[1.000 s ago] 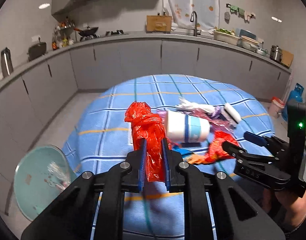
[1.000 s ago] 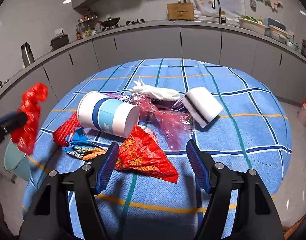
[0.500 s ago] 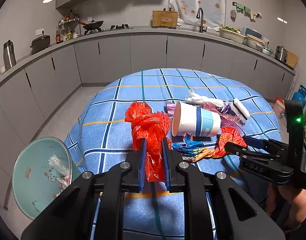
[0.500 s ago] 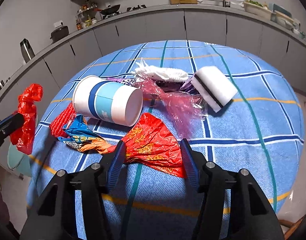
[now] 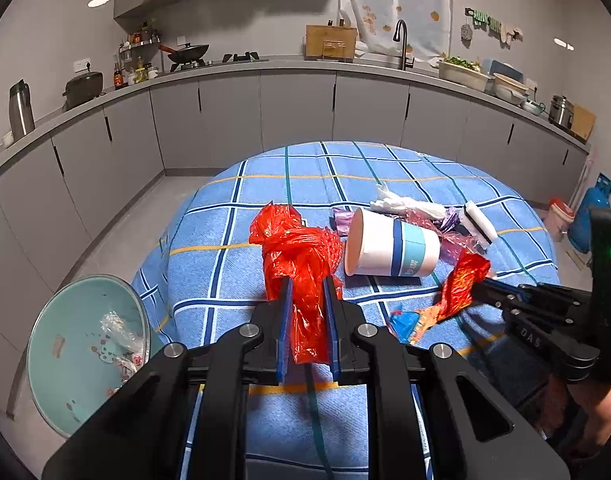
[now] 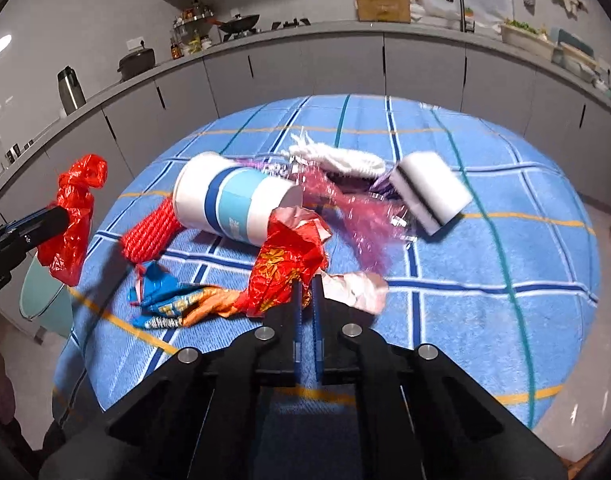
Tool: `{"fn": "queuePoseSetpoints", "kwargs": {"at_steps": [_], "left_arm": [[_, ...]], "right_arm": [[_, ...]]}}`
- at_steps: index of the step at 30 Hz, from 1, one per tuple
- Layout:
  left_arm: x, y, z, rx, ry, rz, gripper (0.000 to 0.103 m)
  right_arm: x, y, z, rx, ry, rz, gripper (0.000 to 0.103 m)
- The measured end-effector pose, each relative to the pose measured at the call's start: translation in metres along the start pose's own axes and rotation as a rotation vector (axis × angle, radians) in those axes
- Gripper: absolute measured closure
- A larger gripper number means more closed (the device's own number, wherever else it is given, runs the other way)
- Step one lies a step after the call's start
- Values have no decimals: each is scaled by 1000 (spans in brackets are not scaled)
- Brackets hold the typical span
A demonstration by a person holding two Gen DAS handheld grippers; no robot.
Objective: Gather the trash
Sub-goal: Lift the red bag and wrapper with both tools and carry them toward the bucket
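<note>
My left gripper [image 5: 307, 284] is shut on a red plastic bag [image 5: 297, 252] and holds it above the table's near-left edge; the bag also shows in the right wrist view [image 6: 71, 216]. My right gripper [image 6: 305, 280] is shut on a red snack wrapper [image 6: 289, 260], lifted a little off the cloth; the wrapper also shows in the left wrist view [image 5: 461, 284]. A white and blue paper cup [image 6: 233, 200] lies on its side. A teal trash bin [image 5: 85, 352] stands on the floor at the left.
On the blue checked tablecloth [image 6: 485, 272] lie a white sponge [image 6: 429, 190], pink film [image 6: 357, 216], a white tissue [image 6: 337, 158], red netting [image 6: 151, 232] and a blue and orange wrapper [image 6: 177, 304]. Grey kitchen cabinets [image 5: 297, 112] curve behind.
My right gripper has moved forward and closed on the red snack wrapper, lifting it. My left gripper keeps the red bag and has drawn back, so the bin shows larger.
</note>
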State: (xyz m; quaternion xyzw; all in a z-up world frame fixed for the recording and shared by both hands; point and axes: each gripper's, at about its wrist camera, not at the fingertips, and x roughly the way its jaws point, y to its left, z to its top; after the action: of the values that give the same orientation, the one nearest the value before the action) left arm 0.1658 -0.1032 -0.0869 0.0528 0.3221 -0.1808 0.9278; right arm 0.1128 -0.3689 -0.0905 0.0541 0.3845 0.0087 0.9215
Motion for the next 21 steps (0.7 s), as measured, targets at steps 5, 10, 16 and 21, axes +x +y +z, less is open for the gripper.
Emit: {"fn": "queuePoseSetpoints", "kwargs": {"at_steps": [5,10,16,21], "left_arm": [[-4,3,1,-8,-8,4,87],[-10,4,1,-13,-24,13,87],[-15,8,1,-27,-35,19,87],[-21,10,3,-31,-49,24,87]], "right_arm": [[-10,0,6,-5,-31,-7,100],[-26,0,13,-1,-81,-3,100],[-46,7,22,-12,-128,8,100],[-60,13,28,-18,-163,14,100]]}}
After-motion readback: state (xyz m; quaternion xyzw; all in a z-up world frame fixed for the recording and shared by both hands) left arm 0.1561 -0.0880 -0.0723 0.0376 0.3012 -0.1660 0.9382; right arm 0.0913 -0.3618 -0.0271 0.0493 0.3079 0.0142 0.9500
